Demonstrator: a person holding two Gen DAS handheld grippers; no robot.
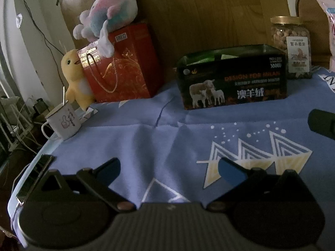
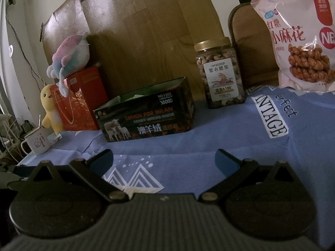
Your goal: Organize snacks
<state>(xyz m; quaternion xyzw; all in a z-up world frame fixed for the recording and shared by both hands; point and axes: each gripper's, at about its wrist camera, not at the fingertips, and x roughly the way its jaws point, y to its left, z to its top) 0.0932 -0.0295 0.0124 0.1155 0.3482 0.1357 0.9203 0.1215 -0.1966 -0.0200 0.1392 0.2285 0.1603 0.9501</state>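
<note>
Left wrist view: left gripper [image 1: 168, 170] hovers over the blue tablecloth [image 1: 146, 138], fingers spread wide, nothing between them. Dark open-top box [image 1: 231, 77] with sheep print sits at 1 o'clock. Nut jar [image 1: 290, 46] with gold lid at 2 o'clock, just behind the box's right end. Only a sliver of the pink snack bag [image 1: 328, 25] shows at the right edge. Red gift bag [image 1: 123, 64] at 11 o'clock, pastel plush [image 1: 108, 13] on top, yellow duck plush [image 1: 76, 79] beside it. White mug [image 1: 63, 123] at 10 o'clock. Flat dark slab [image 1: 34, 177] at 9 o'clock on the table edge, maybe a phone, too dim to tell. Dark part at the right edge [image 1: 322, 123] is likely the other gripper.

Right wrist view: right gripper [image 2: 164, 161] also spread wide, empty, over the cloth. Here the snack bag [image 2: 301, 37] shows in full at 2 o'clock, upright against a chair back [image 2: 251, 48], with twisted dough sticks pictured on it. Jar [image 2: 219, 73] at 1 o'clock, its label readable, clearly apart from the box [image 2: 146, 113] at 12 o'clock. Slab not visible here.
</note>
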